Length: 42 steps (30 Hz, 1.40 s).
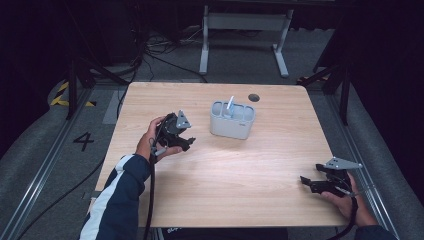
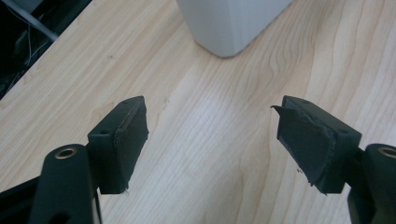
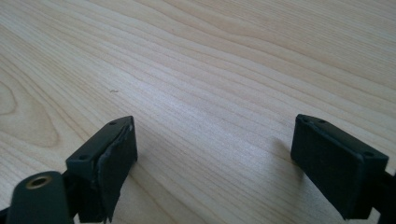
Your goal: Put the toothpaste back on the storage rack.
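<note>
A: In the high view, how much of the work can be judged as done?

B: Very little, it seems. A white caddy (image 1: pixel 232 120) is seen standing a bit behind the middle of the table (image 1: pixel 240 175), nearer the far edge, and a small light tool (image 1: pixel 230 106) is standing inside one of its compartments. The left gripper (image 1: pixel 186 142) is held just beside the caddy, on its left, and nothing is touched by it. So the tool is probably not yet taken out, and the whole grasp is left to be done.

A: And the right gripper?

B: The right gripper (image 1: pixel 306 182) is held low near the table's near right corner, well apart from the caddy. Nothing is carried in it.

A: What is shown in the left gripper view?

B: The two pads (image 2: pixel 126 140) are spread wide, with only bare wood between them. The rounded lower corner of the caddy (image 2: pixel 229 23) is seen ahead, near but not touched. The tool cannot be made out from here.

A: And in the right gripper view?

B: Again the pads (image 3: pixel 114 158) are spread wide apart, and only the wood grain of the table (image 3: pixel 224 70) is seen between them. Nothing is held. Whether the table is touched cannot be told.
</note>
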Tool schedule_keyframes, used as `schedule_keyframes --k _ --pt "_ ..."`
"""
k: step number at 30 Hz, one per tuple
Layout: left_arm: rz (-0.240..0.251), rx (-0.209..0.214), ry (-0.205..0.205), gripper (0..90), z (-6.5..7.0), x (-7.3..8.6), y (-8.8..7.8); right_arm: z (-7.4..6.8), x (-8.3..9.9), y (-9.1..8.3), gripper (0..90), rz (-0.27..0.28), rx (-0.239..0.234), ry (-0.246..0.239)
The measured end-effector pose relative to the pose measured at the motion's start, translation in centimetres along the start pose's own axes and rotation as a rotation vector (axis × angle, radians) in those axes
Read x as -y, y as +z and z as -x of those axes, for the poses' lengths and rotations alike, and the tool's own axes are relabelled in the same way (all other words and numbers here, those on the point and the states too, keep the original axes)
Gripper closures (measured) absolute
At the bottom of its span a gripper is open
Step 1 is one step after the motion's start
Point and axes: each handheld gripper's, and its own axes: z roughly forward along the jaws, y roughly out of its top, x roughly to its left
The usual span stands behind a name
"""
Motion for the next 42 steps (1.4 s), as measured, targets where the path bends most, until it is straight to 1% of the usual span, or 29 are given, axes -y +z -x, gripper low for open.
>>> schedule_keyframes --k 1,3,4,5,8,9,11,12,15,16,18,20,21,24,26,27,32,33,34,35,36,37,40,41,42 --pt "-0.002 -0.006 0.009 25.1 0.2 0.4 -0.2 0.0 0.0 0.0 14.5 0.000 0.000 0.001" --pt "-0.010 -0.002 0.016 25.0 0.2 0.7 -0.5 0.0 0.0 0.0 14.5 0.000 -0.001 0.001" --pt "-0.003 -0.007 0.010 24.7 0.4 1.1 -0.6 0.0 0.0 0.0 14.5 0.000 0.000 0.001" --pt "-0.003 -0.007 0.010 23.8 0.4 1.1 -0.6 0.0 0.0 0.0 14.5 0.000 0.000 0.001" --pt "-0.014 -0.010 0.006 23.5 0.6 2.0 -1.1 0.0 0.0 0.0 14.5 0.000 0.000 0.000" --pt "-0.020 -0.009 0.011 23.5 0.7 2.4 -1.2 0.0 0.0 0.0 14.5 0.000 0.000 0.000" --pt "-0.035 -0.008 0.011 23.3 0.8 2.9 -1.5 0.0 0.0 0.0 14.5 0.000 0.000 0.000" --pt "-0.035 -0.008 0.011 23.2 0.8 2.9 -1.5 0.0 0.0 0.0 14.5 0.000 0.000 0.001" --pt "-0.043 -0.002 -0.005 23.3 1.0 4.0 -1.8 0.0 0.0 0.0 14.5 0.000 0.000 0.000" --pt "-0.043 -0.002 -0.005 23.2 1.0 4.0 -1.8 0.0 0.0 0.0 14.5 0.000 0.000 0.000" --pt "-0.052 0.007 -0.005 23.2 1.1 4.7 -1.9 0.0 0.0 0.0 14.5 -0.001 -0.001 0.001" --pt "-0.070 0.006 0.001 23.0 1.3 5.3 -2.0 0.0 0.0 0.0 14.5 0.000 0.000 0.000" --pt "-0.078 0.005 -0.001 23.1 1.4 6.0 -2.1 0.0 0.0 0.0 14.5 0.000 0.000 0.000" --pt "-0.085 0.009 -0.012 23.1 1.5 6.9 -2.4 0.0 0.0 0.0 14.5 0.000 0.000 0.000" --pt "-0.096 0.007 -0.010 23.2 1.6 7.6 -2.6 0.0 0.0 0.0 14.5 0.000 0.000 0.000" --pt "-0.097 0.003 -0.002 23.1 1.6 8.0 -2.8 0.0 0.0 0.0 14.5 0.000 0.000 0.000" --pt "-0.095 0.006 -0.004 23.2 1.8 9.4 -3.6 0.0 0.0 0.0 14.3 0.000 -0.003 0.000" --pt "-0.093 0.020 -0.014 22.9 1.7 9.7 -3.9 0.0 0.0 0.0 14.3 -0.001 -0.003 -0.001" --pt "-0.097 0.018 -0.022 23.0 1.7 9.9 -4.1 0.0 -0.1 0.1 14.2 -0.001 -0.004 -0.001" --pt "-0.094 -0.001 -0.015 23.0 1.8 10.2 -4.3 0.0 -0.1 0.1 14.1 0.000 -0.003 -0.002" --pt "-0.100 -0.004 -0.010 23.0 1.8 10.5 -4.4 0.0 -0.1 0.1 14.1 0.001 -0.003 -0.002" --pt "-0.100 -0.004 -0.010 23.0 1.8 10.5 -4.4 0.0 -0.1 0.1 14.1 0.001 -0.003 -0.002" --pt "-0.104 -0.002 -0.023 22.9 2.0 11.5 -4.6 0.0 -0.1 0.1 14.1 0.001 -0.004 -0.002" --pt "-0.105 -0.004 -0.025 22.9 2.1 12.2 -4.7 0.0 -0.1 0.1 14.1 -0.001 -0.004 -0.003" --pt "-0.105 -0.004 -0.025 22.9 2.1 12.2 -4.7 0.0 -0.1 0.1 14.1 -0.001 -0.004 -0.003"
